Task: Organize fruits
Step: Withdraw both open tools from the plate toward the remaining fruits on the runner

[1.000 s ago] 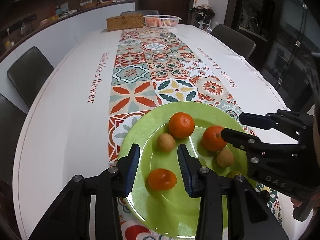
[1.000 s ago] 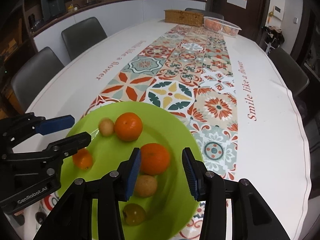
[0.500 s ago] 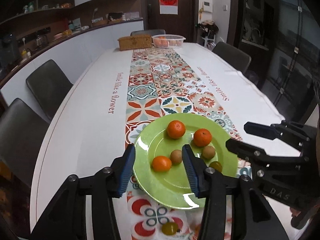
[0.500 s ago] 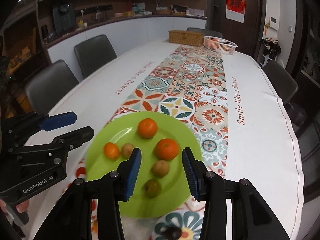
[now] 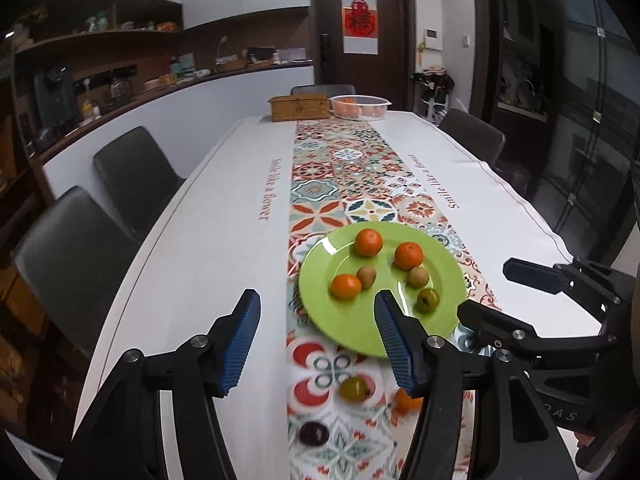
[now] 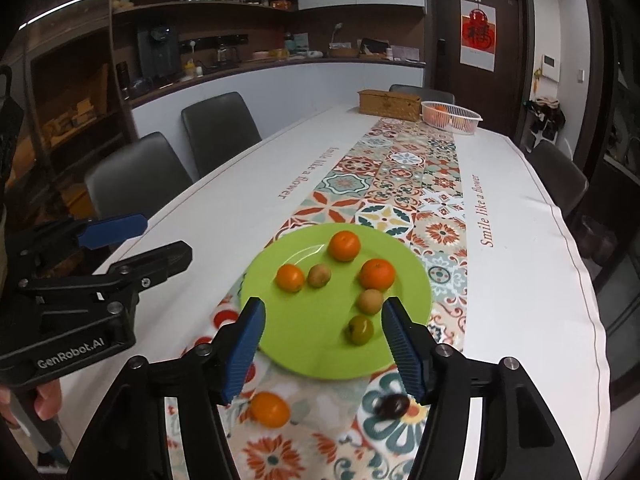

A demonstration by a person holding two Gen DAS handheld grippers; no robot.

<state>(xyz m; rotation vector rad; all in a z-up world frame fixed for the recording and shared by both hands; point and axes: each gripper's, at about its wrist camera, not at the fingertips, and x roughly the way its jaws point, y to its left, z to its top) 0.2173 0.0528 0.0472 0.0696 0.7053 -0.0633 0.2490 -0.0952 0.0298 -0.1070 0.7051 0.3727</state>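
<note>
A green plate sits on the patterned table runner and holds three oranges, two brown kiwis and a green fruit. Loose fruit lies on the runner in front of the plate: a green fruit, an orange and a dark plum. My left gripper is open and empty, above the table on the near left of the plate. My right gripper is open and empty, above the plate's near edge.
At the table's far end stand a woven box and a white basket with oranges. Grey chairs line the left side, another chair the right. The white tablecloth flanks the runner.
Both grippers have pulled back and up from the plate, so it looks smaller and farther. The loose fruit in front of the plate has come into view. Both stay open.
</note>
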